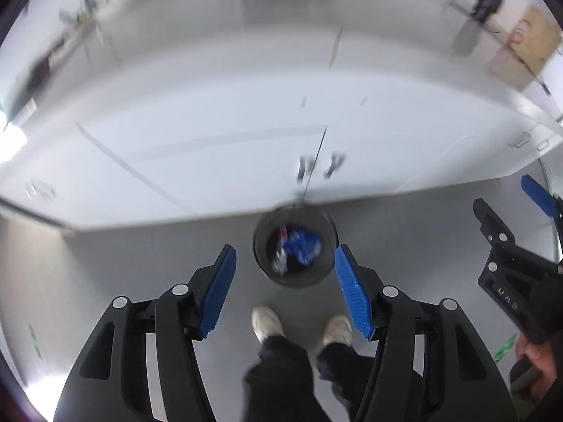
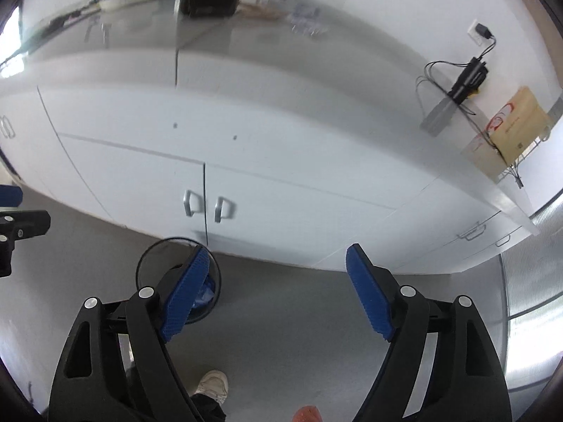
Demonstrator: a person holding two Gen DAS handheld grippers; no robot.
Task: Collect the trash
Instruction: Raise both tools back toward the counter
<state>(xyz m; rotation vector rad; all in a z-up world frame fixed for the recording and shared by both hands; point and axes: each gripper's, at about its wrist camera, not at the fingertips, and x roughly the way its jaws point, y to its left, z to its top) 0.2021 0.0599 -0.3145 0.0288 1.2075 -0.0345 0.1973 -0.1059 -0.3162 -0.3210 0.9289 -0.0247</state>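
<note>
**Blue trash lay in the bin, both tools empty above it**

Black and round, the bin (image 1: 295,246) stood on the grey floor (image 1: 140,274) against the foot of the white cabinets (image 1: 211,161), just under the pair of door handles (image 2: 207,205). Blue wrappers (image 1: 302,246) sat inside it, blurred, with some paler scraps beside them. That spot kept it in easy reach of the counter (image 2: 281,52) above, and of the person, whose shoes (image 1: 267,323) stood on its near side.

Left tool (image 1: 285,288) pointed steeply down, its blue pads framing the bin's mouth from above; the jaws stood moderately wide with nothing between them. Right tool (image 2: 278,292) was tipped less steeply, toward the cabinet doors, with the bin down at its left behind its left pad. Its jaws gaped wide, also empty. In the left view it showed at the far right, a hand (image 1: 538,355) gripping its handle.

Judging by the open, empty jaws over a filled bin, a drop looked done; more trash may have waited on the counter, where small blurred items (image 2: 306,17) lay far back.
</note>
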